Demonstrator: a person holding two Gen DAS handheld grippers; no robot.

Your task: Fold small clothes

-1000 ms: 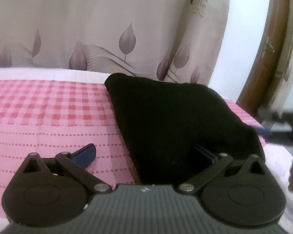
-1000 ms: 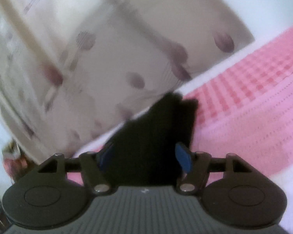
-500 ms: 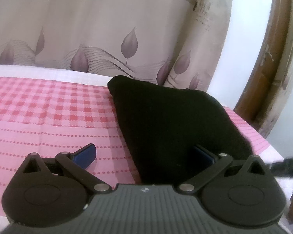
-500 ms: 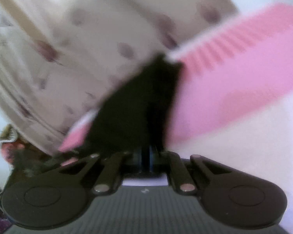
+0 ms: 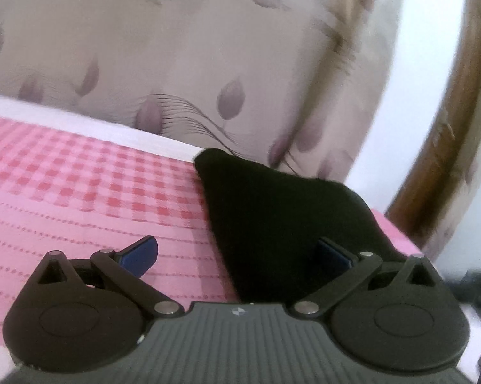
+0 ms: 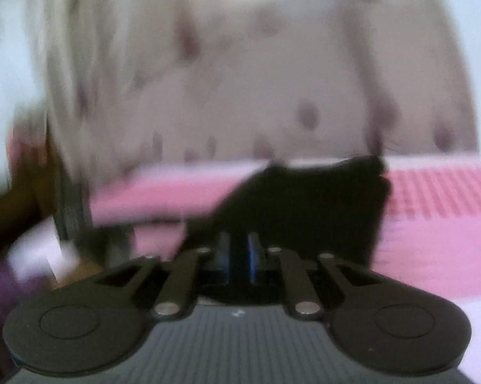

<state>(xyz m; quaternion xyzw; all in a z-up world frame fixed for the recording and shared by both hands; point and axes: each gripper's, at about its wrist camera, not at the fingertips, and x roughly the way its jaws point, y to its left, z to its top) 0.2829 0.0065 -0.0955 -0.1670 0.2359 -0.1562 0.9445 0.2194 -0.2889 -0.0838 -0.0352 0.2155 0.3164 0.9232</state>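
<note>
Left wrist view, items as you see them:
- Your left gripper (image 5: 237, 254): jaws spread wide, gripping nothing. One blue pad (image 5: 138, 254) hangs over the pink cloth; the other sits at the near edge of the garment, and you cannot tell whether it touches.
- Black garment (image 5: 282, 220): small, dark, lying in a rough triangle on the bed's right-hand part, its far tip by the white edge of the bed. Its near end runs down between your spread fingers.
- Pink bedcover (image 5: 80, 192): red-and-white check further back, dotted lines nearer to you.
- Curtain (image 5: 176, 64): beige with mauve leaf print, hanging behind the bed.
- Wooden frame (image 5: 445, 147): brown, curved, at the right.

Right wrist view, heavily blurred:
- Your right gripper (image 6: 239, 256): jaws nearly together, having just eased slightly apart after closing. A fold of the black garment (image 6: 304, 204) sits between the blue pads, and they look to be pinching it.
- Garment: rises from the pads as a dark sheet towards the right, its upper corner at the line where bed meets curtain.
- Pink bedcover (image 6: 432, 224): to both sides of the garment.
- Curtain (image 6: 240, 80): fills the upper field.
</note>
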